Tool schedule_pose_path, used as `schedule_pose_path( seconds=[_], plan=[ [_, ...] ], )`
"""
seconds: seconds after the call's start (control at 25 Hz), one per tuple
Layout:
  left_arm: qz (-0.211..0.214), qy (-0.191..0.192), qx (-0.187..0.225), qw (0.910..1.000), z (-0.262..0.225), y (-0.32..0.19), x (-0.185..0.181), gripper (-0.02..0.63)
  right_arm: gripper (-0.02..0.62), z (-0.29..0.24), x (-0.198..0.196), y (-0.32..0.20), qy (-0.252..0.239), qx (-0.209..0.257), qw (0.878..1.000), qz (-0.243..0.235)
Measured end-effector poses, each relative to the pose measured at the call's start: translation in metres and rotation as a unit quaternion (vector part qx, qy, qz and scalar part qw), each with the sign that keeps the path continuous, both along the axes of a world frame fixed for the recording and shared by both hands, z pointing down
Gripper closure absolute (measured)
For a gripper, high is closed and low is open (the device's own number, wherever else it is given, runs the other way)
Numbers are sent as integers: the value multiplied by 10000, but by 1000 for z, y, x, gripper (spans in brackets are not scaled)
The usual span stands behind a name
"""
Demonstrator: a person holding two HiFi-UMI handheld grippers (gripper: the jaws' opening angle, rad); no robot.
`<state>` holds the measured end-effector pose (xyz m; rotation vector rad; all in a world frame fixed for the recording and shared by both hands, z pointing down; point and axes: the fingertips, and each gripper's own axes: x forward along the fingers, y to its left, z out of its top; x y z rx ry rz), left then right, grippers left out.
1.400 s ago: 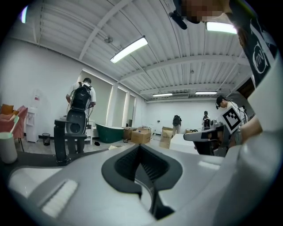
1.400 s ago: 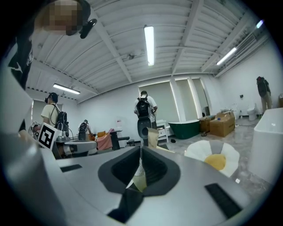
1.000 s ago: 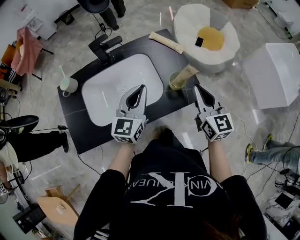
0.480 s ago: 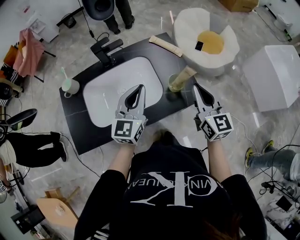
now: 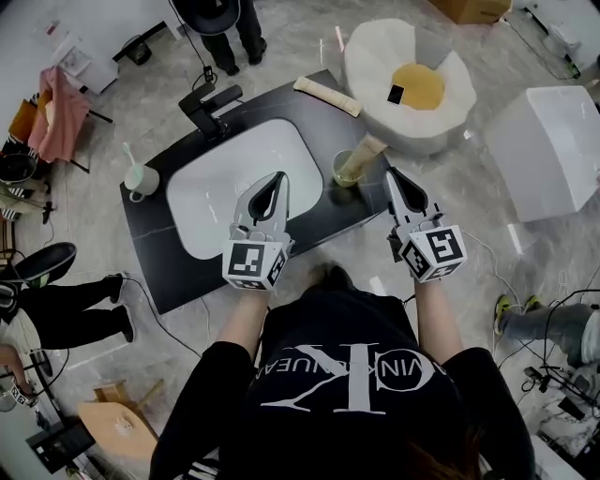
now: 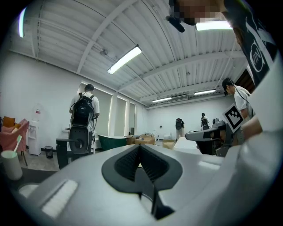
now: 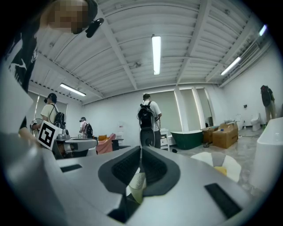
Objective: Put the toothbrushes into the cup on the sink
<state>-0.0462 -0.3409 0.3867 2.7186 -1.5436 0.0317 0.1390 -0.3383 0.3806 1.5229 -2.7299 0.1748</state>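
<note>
A black counter (image 5: 159, 258) carries a white sink basin (image 5: 225, 178) and a black faucet (image 5: 208, 103). At its left end stands a pale mug (image 5: 141, 176) with a green toothbrush (image 5: 127, 152) upright in it; the left gripper view shows the mug (image 6: 10, 164) at the left edge. By the basin's right side, a green cup (image 5: 345, 171) holds a beige tube (image 5: 367, 152). A second beige tube (image 5: 328, 96) lies at the far edge. My left gripper (image 5: 279, 175) hovers shut and empty over the basin's near side. Shut and empty too, my right gripper (image 5: 393, 172) is just right of the green cup.
A white egg-shaped seat with a yellow centre (image 5: 412, 80) stands beyond the counter's right end, with a white box (image 5: 548, 150) further right. A person (image 5: 220, 14) stands behind the faucet. Another person's legs (image 5: 66, 300) and cables lie on the floor at left.
Both grippers stay as they were, shut over the counter's near edge. The head view has drifted slightly, and the person behind the faucet has shifted.
</note>
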Motion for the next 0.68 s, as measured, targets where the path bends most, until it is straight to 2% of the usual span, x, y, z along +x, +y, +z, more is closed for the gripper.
schedule_pose_path(
  seconds=[0.68],
  plan=[
    [33, -73, -116, 9999, 9, 1, -1, 594, 572, 5, -4, 0, 17, -62, 10000, 25]
  ],
)
